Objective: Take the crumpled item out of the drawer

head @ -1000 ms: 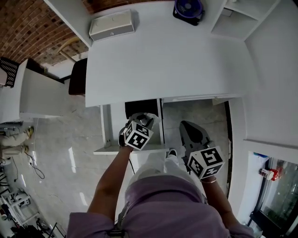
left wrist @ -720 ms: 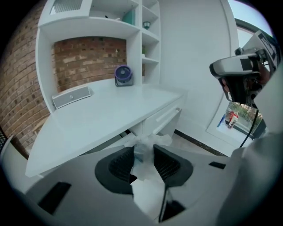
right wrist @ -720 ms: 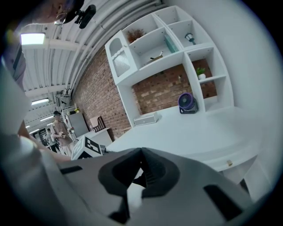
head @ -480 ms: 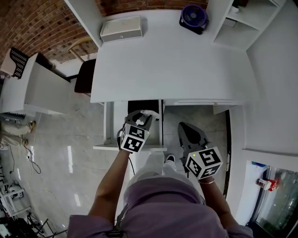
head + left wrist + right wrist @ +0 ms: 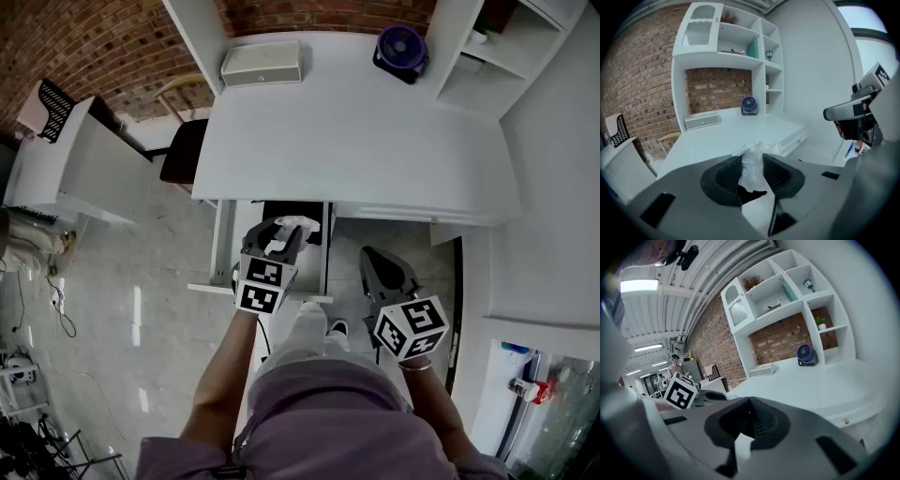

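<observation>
A white crumpled item (image 5: 294,225) is pinched in my left gripper (image 5: 283,234), which hangs above the pulled-out drawer (image 5: 223,255) under the desk's front edge. In the left gripper view the crumpled item (image 5: 752,161) stands up between the two dark pads of the left gripper (image 5: 753,177), higher than the desk top behind it. My right gripper (image 5: 377,262) hovers to the right of the drawer, over the floor. In the right gripper view the jaws of the right gripper (image 5: 751,420) meet with nothing between them.
The white desk (image 5: 356,131) carries a flat white box (image 5: 262,64) and a purple fan (image 5: 400,47) at its back. White shelves (image 5: 487,56) rise at the right, and a black chair (image 5: 183,150) stands at the left. The person's legs are below the grippers.
My left gripper has risen out of the drawer with the crumpled item and tilted up toward the desk edge. The right gripper has lifted only a little.
</observation>
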Available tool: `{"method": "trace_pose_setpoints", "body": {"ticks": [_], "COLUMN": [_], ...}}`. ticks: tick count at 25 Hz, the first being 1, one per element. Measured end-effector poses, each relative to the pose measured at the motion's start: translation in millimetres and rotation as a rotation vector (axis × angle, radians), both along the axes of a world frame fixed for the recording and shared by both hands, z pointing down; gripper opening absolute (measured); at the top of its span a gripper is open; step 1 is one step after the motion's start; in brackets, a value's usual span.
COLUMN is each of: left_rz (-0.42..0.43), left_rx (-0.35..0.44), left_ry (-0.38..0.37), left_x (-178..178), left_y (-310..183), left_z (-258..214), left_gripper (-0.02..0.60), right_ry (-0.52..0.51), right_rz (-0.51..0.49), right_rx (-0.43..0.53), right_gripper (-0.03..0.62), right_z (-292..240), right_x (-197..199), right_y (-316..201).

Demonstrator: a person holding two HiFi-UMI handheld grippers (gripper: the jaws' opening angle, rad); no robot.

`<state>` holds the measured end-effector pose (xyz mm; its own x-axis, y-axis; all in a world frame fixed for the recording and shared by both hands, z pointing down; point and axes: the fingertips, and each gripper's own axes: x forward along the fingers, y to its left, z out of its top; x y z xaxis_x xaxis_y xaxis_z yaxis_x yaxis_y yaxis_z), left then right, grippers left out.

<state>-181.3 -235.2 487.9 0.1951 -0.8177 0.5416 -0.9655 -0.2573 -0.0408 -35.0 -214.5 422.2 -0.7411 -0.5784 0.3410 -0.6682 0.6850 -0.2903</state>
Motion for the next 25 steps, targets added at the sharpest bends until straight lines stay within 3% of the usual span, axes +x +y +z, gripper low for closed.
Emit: {"method": "trace_pose_setpoints", "body": {"ticks": [12,25], "left_rz": [-0.169,-0.268], "left_rx": [0.107,0.188], "left_ry": [0.132,0.149], "left_x": [-21.6,-34.4], "left_y": [26.2,57.6], "left_z": [-45.6,-70.9], "left_gripper": [0.14,0.14], "right_ry": [-0.013,-0.012], "right_rz": [-0.067,-0.104], "right_rx": [0.057,0.101], "right_gripper": [0.003,0.003], "right_z": [-19.5,-32.2], "right_x": [-14.3,-17.4], "right_y": [8.4,22.8]}}
